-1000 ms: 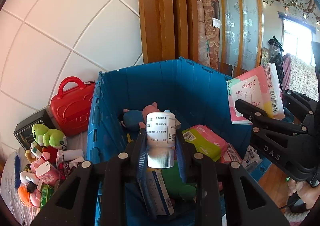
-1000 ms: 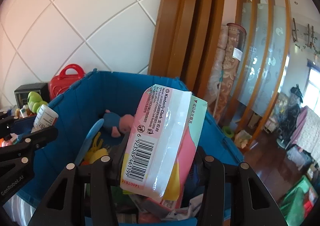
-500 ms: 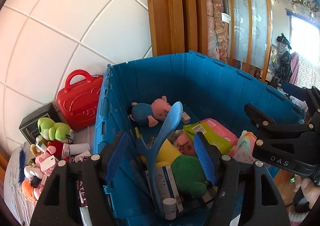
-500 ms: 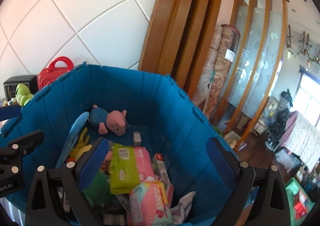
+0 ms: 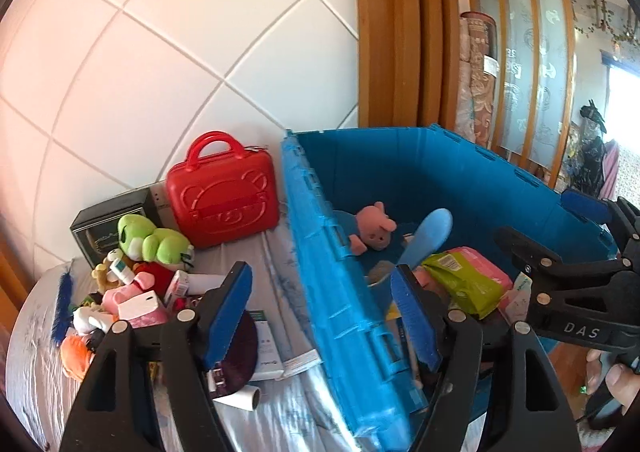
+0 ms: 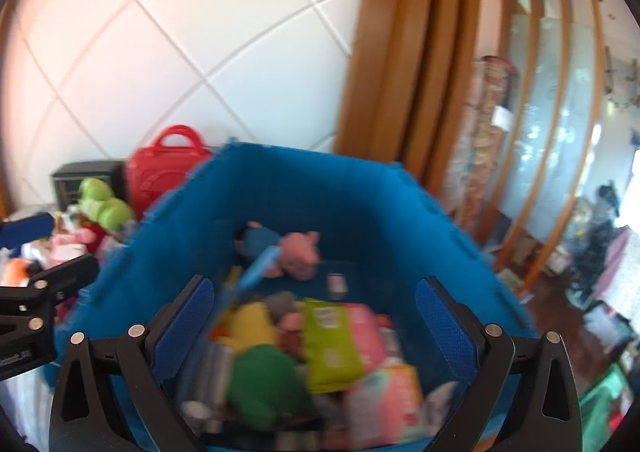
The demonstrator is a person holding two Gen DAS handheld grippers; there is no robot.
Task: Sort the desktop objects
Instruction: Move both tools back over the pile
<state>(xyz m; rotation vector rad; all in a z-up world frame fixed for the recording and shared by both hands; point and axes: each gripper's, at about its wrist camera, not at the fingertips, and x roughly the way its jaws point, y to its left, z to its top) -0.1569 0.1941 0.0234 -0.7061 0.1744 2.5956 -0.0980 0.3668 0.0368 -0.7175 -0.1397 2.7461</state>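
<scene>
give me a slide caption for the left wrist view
Empty left tongs opening astride the blue crate's wall, toys piled both sides.

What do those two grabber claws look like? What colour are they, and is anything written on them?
Both are black plastic claws with silver rivets. The left gripper and the right gripper each have two fingers lined with textured blue pads. Seen from the side in the left camera, the right one has "DAS" in pale letters. Part of a bare hand shows beneath it; no sleeve is visible.
</scene>
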